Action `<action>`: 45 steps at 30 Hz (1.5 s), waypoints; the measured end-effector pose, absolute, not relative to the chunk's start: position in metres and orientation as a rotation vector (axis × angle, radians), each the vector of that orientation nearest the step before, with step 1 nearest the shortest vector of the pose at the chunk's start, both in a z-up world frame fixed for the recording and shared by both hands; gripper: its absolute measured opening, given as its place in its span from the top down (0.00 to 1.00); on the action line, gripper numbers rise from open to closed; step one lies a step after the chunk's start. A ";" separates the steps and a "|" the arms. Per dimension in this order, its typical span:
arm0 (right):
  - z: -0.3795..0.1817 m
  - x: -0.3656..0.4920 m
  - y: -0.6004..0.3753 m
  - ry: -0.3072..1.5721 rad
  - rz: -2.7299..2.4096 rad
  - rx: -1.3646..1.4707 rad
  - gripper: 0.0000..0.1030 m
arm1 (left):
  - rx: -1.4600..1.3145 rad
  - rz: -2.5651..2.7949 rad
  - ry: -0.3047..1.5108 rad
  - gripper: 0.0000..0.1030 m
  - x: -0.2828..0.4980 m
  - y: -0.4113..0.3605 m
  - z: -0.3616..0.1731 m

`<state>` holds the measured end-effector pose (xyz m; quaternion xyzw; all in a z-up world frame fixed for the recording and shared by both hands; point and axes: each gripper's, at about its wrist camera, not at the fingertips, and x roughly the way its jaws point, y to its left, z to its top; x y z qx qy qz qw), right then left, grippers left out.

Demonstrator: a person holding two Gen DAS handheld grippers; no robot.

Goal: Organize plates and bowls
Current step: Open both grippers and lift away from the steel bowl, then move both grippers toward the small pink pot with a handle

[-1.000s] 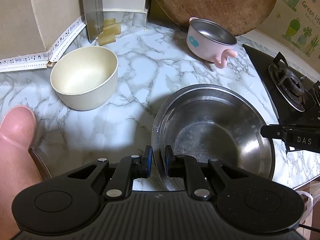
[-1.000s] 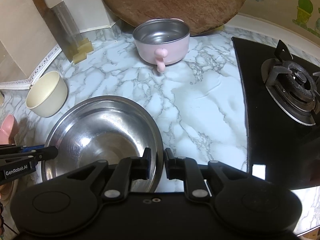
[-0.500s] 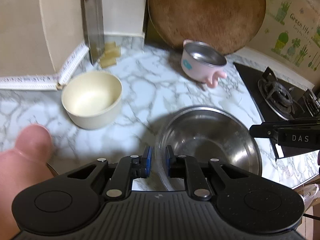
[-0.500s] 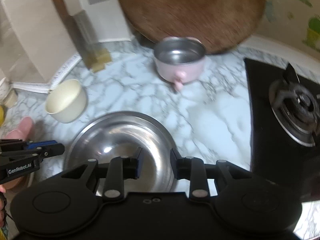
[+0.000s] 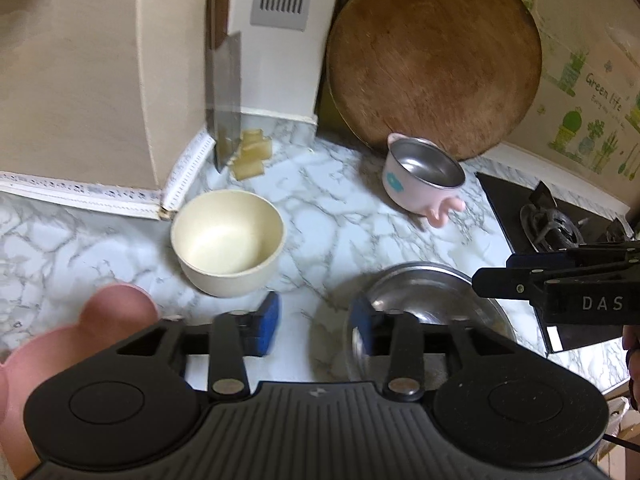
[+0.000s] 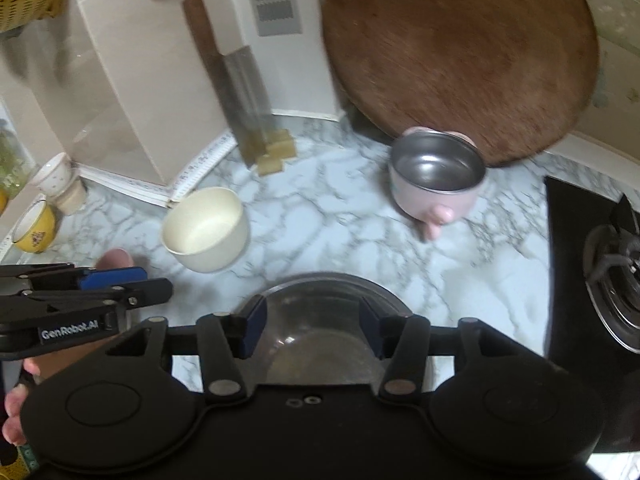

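Left wrist view, near: left tongs, jaws opening, blue pads clear of the rim, nothing gripped.
Right wrist view, near: right tongs, jaws opening; steel basin's far rim shows betw. them, pads not pressing on it.
Steel basin: on marble counter, just below/ahead of both tongs; right tongs reach in from the basin's right.
Cream bowl: ahead-left of left tongs, well apart from basin.
Pink handled bowl: far ahead-right, beside the round wooden board leaning on the wall.
Step (judged): basin just set down and let go; both tongs free.
Next move (judged): pick a smaller bowl, prob. cream one; needs jaws over its rim, then a carry into the basin w/o tipping.
Right view only: left tongs from the side, yellow cup and small white cup far left.
Left view only: blue mark on pink bowl's side.
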<state>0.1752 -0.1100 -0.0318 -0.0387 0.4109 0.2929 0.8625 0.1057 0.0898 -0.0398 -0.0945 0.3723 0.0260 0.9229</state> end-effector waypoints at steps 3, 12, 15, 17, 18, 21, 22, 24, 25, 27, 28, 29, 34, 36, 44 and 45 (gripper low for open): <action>-0.026 0.177 -0.099 0.850 0.657 -0.079 0.42 | -0.187 0.075 0.741 0.49 0.103 0.096 -0.035; -0.016 0.191 -0.070 0.798 0.731 -0.080 0.21 | -0.206 0.153 0.696 0.28 0.102 0.124 -0.023; -0.016 0.194 -0.063 0.777 0.742 -0.088 0.06 | -0.208 0.184 0.698 0.25 0.106 0.130 -0.024; -0.015 0.198 -0.060 0.761 0.747 -0.090 0.02 | -0.222 0.202 0.703 0.25 0.109 0.135 -0.025; -0.016 0.200 -0.058 0.761 0.749 -0.098 0.02 | -0.226 0.212 0.707 0.25 0.112 0.137 -0.025; -0.016 0.211 -0.056 0.766 0.736 -0.106 0.02 | -0.219 0.216 0.716 0.25 0.121 0.137 -0.025; -0.015 0.216 -0.057 0.768 0.728 -0.104 0.02 | -0.220 0.213 0.718 0.25 0.126 0.136 -0.023; -0.013 0.229 -0.063 0.766 0.700 -0.101 0.02 | -0.220 0.201 0.716 0.25 0.136 0.132 -0.018; -0.012 0.237 -0.067 0.764 0.679 -0.098 0.02 | -0.219 0.195 0.714 0.25 0.142 0.128 -0.016; -0.009 0.251 -0.076 0.763 0.644 -0.090 0.02 | -0.212 0.176 0.713 0.25 0.156 0.120 -0.012; -0.008 0.258 -0.082 0.761 0.625 -0.087 0.02 | -0.203 0.164 0.713 0.25 0.165 0.115 -0.010; -0.008 0.264 -0.087 0.758 0.608 -0.084 0.02 | -0.197 0.157 0.712 0.25 0.172 0.110 -0.008; -0.011 0.293 -0.107 0.758 0.548 -0.075 0.01 | -0.184 0.091 0.708 0.25 0.216 0.087 -0.004; -0.015 0.306 -0.113 0.767 0.528 -0.070 0.00 | -0.182 0.069 0.708 0.25 0.234 0.077 -0.005; -0.040 0.361 -0.140 0.824 0.413 -0.030 0.00 | -0.177 0.048 0.776 0.25 0.314 0.046 -0.028; -0.044 0.367 -0.144 0.831 0.400 -0.026 0.00 | -0.181 0.046 0.788 0.25 0.323 0.044 -0.031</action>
